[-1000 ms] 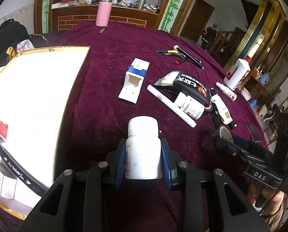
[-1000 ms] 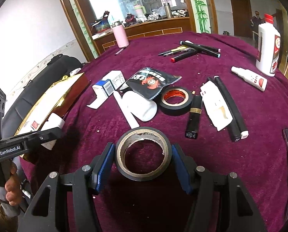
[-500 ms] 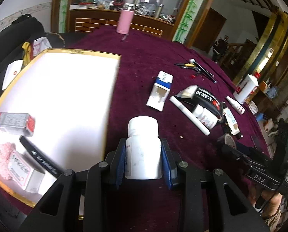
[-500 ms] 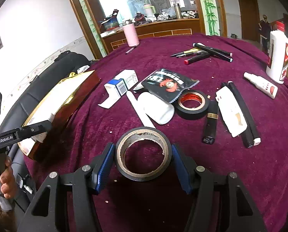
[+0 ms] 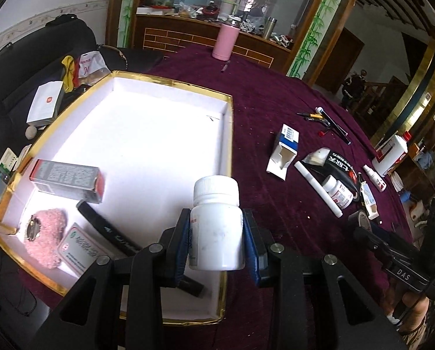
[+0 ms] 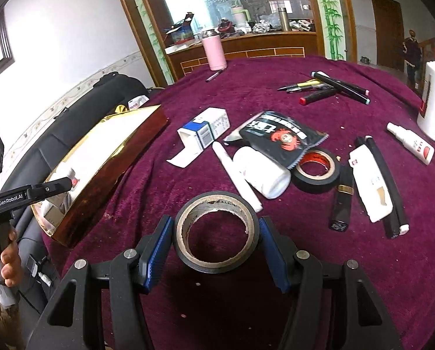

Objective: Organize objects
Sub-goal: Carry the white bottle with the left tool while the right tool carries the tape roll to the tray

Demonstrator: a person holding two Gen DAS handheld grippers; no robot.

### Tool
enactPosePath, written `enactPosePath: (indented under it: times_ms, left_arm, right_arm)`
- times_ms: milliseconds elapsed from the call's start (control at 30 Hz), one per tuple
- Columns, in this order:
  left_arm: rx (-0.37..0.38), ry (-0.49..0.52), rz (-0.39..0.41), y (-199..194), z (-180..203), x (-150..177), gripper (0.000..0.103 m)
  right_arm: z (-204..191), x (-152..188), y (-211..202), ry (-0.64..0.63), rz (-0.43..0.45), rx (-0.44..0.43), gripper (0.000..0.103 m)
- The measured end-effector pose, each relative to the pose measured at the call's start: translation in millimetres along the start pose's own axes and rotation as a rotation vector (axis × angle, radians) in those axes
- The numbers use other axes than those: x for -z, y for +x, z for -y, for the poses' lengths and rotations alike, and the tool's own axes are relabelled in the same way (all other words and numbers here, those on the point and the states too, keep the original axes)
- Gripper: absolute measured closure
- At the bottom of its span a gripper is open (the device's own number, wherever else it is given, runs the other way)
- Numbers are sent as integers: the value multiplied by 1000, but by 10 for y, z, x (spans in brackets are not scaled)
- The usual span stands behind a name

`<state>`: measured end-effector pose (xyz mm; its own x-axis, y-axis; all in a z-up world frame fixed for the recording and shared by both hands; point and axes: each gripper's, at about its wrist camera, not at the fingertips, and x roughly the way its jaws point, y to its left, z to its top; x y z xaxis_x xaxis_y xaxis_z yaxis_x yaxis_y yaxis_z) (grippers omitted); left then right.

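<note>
left gripper (image 5: pixel 217 243): clamps white pill bottle (image 5: pixel 216 227), gold-rimmed box (image 5: pixel 227 134) beneath | right gripper (image 6: pixel 216 246): clamps tape roll (image 6: pixel 216 234) above tablecloth (image 6: pixel 275 306)

black marker (image 5: pixel 109 232): its near end hidden behind the left tool (image 5: pixel 217 240).
box text (image 5: pixel 66 175): too small to read.
white bottle (image 6: pixel 434 102): cut off by the picture's right edge.
gold box (image 6: pixel 101 163): its inside hidden from the right wrist.
</note>
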<state>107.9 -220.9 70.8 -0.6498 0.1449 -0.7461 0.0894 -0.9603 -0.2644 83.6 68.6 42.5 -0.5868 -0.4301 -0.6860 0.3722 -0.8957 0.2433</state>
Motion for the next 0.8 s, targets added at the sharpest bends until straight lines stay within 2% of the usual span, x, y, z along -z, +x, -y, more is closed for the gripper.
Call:
enactPosePath:
  times_ms: [300,800]
  left_arm:
    - [-28,-27,27,-142,-183,-40,71]
    - [-115,-105,65,-333,-681,-81,71]
  right_arm:
    - [-239,-90,51,-53,6,-39,38]
    - [-609,-141,198,-125,-10,-104,38]
